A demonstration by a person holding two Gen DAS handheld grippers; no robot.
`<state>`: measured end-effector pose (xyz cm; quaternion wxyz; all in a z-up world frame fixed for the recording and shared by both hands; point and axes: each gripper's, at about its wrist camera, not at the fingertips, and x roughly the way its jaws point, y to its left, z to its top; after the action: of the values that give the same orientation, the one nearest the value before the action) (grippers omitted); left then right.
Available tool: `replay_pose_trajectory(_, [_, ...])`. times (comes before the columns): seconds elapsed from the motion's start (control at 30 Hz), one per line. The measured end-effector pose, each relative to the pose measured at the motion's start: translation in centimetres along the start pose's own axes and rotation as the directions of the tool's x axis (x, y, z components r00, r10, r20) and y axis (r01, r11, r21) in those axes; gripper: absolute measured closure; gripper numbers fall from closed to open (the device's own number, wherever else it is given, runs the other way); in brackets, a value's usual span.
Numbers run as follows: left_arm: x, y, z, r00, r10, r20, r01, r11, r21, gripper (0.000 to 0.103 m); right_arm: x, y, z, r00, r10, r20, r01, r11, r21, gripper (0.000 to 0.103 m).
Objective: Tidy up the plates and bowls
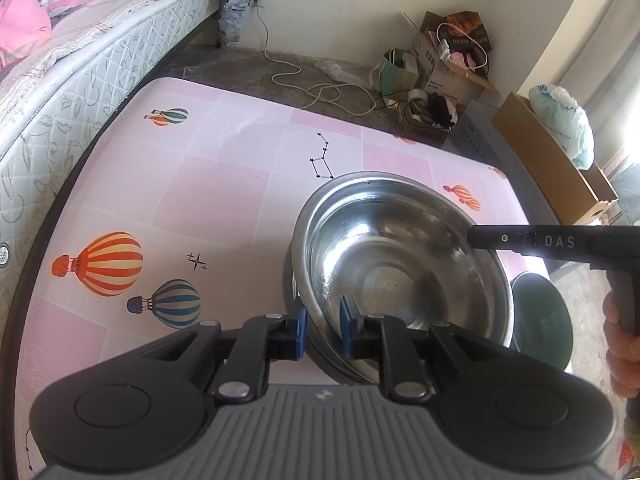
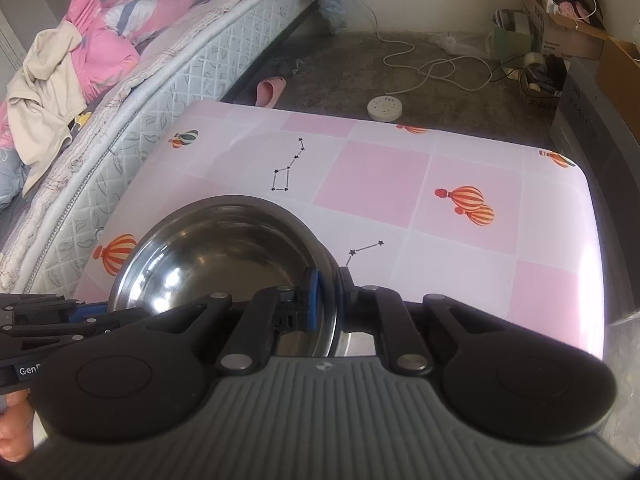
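The left claw (image 1: 323, 330) has its blue pads (image 1: 346, 330) closed on the near left rim of a steel bowl (image 1: 396, 256), one pad inside the wall and one outside. The right claw (image 2: 325, 298) pinches the rim on the opposite, right side of the bowl (image 2: 216, 256) the same way, so the bowl lies straight ahead of both claws and is gripped from two sides at once. Neither claw is nearer; the bowl spans the gap between them.

The bowl is round, deep and shiny, with a thin rolled lip and a flat, dull bottom; it has no long axis, so either rim point serves equally. It seems to sit tilted inside a second steel bowl (image 1: 294, 284) whose rim shows just beneath on the left. I judge nesting or lifting apart is the step in hand.

Under them is the bench (image 1: 224, 184), covered in smooth pink checked cloth printed with balloons. A dark green stool (image 1: 540, 316) stands just right of the bowls, a quilted mattress (image 1: 92, 80) at far left.
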<state>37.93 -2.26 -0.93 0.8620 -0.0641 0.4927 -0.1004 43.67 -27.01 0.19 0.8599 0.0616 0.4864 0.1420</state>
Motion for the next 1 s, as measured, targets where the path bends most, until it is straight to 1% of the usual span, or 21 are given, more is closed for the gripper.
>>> replay_pose_trajectory(0.3, [1.2,0.0,-0.3,0.999,0.023,-0.022,-0.023,1.0,0.005,0.085,1.4,0.7,-0.2,0.999,-0.03,-0.023,0.03,0.999,-0.032,0.094])
replay_pose_trajectory(0.5, [1.3,-0.2,-0.4,1.0,0.026,-0.012,-0.026,1.0,0.017,0.084,2.1,1.2,-0.2,0.999,-0.039,-0.035,0.038,0.999,-0.034,0.094])
replay_pose_trajectory(0.53, [1.3,-0.3,-0.4,0.999,0.03,-0.012,-0.029,0.999,0.021,0.083,2.1,1.2,-0.2,0.998,-0.044,-0.034,0.043,0.998,-0.038,0.094])
replay_pose_trajectory(0.63, [1.1,-0.3,-0.4,1.0,0.029,-0.008,-0.029,0.999,0.023,0.076,1.9,1.6,0.0,0.998,-0.057,-0.025,0.055,0.997,-0.049,0.092])
replay_pose_trajectory(0.7, [0.7,-0.2,-0.5,1.0,0.019,0.014,-0.02,0.999,0.028,0.072,1.6,1.7,0.2,0.998,-0.059,-0.016,0.058,0.997,-0.054,0.092])
replay_pose_trajectory(0.77, [0.3,-0.3,-0.5,0.999,0.011,0.034,-0.013,0.999,0.04,0.064,1.3,1.8,0.4,0.998,-0.065,-0.006,0.064,0.996,-0.06,0.092])
replay_pose_trajectory(0.87, [-0.1,-0.3,-0.4,0.999,0.012,0.041,-0.013,0.999,0.042,0.064,1.1,1.6,0.7,0.998,-0.064,-0.002,0.063,0.997,-0.052,0.092])
replay_pose_trajectory(0.93, [-0.1,-0.1,-0.4,1.0,0.013,0.026,-0.014,1.0,0.024,0.064,1.2,1.4,0.8,0.998,-0.062,-0.004,0.062,0.997,-0.042,0.092])
replay_pose_trajectory(1.0, [0.1,0.5,-0.5,1.0,-0.009,0.004,0.009,1.0,0.0,0.065,1.3,1.0,0.9,0.998,-0.063,-0.01,0.062,0.998,-0.026,0.091])
